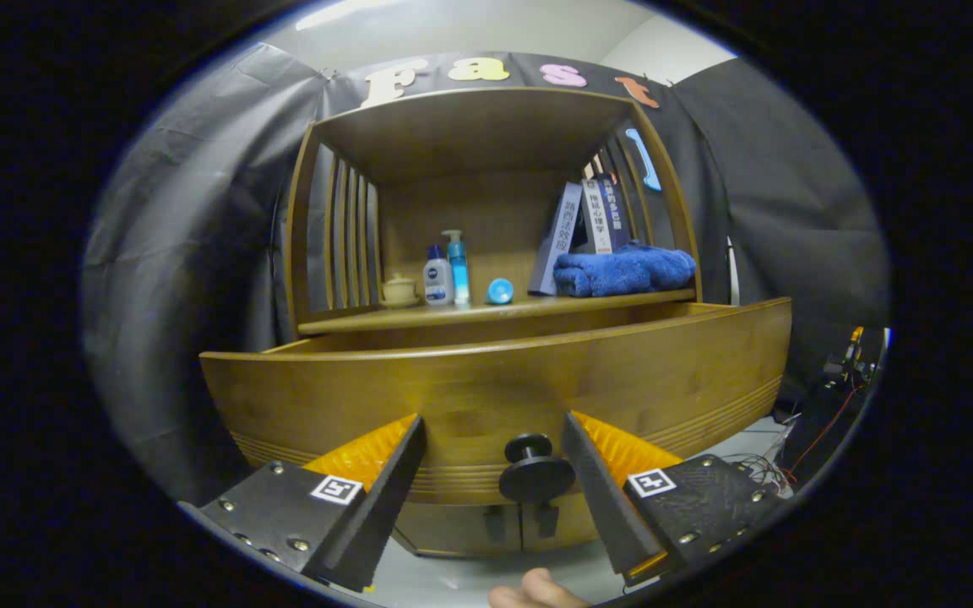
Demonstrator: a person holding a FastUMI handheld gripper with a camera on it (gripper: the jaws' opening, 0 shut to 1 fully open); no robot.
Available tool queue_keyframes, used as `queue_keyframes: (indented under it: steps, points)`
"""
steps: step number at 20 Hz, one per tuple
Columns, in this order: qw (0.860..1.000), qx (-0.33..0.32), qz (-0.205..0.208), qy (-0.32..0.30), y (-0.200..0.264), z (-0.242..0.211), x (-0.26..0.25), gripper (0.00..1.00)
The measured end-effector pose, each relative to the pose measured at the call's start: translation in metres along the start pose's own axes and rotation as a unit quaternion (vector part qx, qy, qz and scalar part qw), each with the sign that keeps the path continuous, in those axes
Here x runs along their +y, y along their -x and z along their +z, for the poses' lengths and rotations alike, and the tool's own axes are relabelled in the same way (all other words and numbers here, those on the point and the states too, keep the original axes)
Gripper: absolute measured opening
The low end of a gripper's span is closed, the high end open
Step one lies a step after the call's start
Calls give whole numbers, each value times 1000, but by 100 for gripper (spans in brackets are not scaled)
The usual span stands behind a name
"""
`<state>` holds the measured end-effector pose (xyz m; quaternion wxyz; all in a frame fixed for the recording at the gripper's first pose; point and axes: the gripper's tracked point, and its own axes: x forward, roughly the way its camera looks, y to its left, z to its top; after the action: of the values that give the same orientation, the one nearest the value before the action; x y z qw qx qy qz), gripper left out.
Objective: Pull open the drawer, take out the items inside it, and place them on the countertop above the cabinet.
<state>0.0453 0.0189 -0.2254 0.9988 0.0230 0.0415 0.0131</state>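
Note:
A wooden cabinet fills the scene, its drawer front (pixel 495 393) pulled out toward me; the inside of the drawer is hidden from this angle. A round dark knob (pixel 535 473) sticks out of the drawer front, low and centred. My gripper (pixel 495 426) is open, its two fingers spread either side of the knob, neither one touching it. The countertop (pixel 486 314) lies above the drawer, under a slatted hutch.
On the countertop stand a small cream pot (pixel 399 290), a white bottle (pixel 437 275), a blue pump bottle (pixel 457 266), a small blue round object (pixel 499 291), a folded blue towel (pixel 624 270) and leaning books (pixel 584 228). Cables (pixel 824 414) lie right of the cabinet. A fingertip (pixel 537 591) shows below.

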Motion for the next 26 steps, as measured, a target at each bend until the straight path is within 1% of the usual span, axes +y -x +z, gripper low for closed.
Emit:
queue_keyframes:
  steps: [1, 2, 3, 4, 7, 10, 17, 20, 26]
  points:
    - [1000, -22, -1, -4, -6, 6, 0, 98]
    - [1000, -10, 0, 2, -10, 4, -1, 98]
    - [1000, -25, 0, -3, -14, 7, -2, 98]
    - [1000, -19, 1, -1, -19, 4, 0, 98]
    - [999, -41, -1, -12, -30, 8, 1, 99]
    - [999, -45, -5, -5, -50, 7, 3, 99]
    - [998, -64, -7, -13, -89, 11, 7, 99]
    - [998, -68, -4, -10, -100, 11, 7, 99]
    - [997, -73, 0, -7, -103, 9, 8, 99]
